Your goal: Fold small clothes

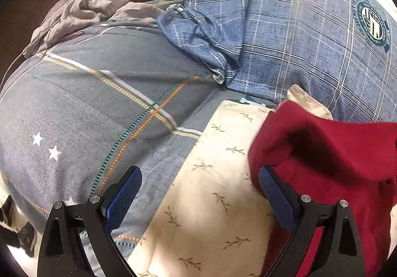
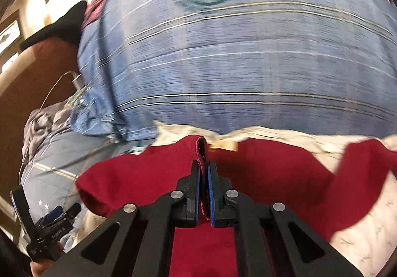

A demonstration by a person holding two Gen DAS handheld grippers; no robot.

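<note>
Red garment (image 2: 139,177) on cream cloth (image 1: 211,177); blue quilt (image 1: 297,41) crowds behind.

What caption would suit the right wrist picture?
Right gripper shut on the hemmed edge of a red garment, lifted above a cream leaf-print cloth on a bed.

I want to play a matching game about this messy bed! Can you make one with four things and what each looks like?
Things:
1. red garment
2. left gripper
3. blue plaid quilt
4. cream cloth

Looks:
A. round green badge
B. little leaf sprigs
C. pinched by the right gripper
D. jaws wide open, nothing between them

Pairs: 1-C, 2-D, 3-A, 4-B
</note>
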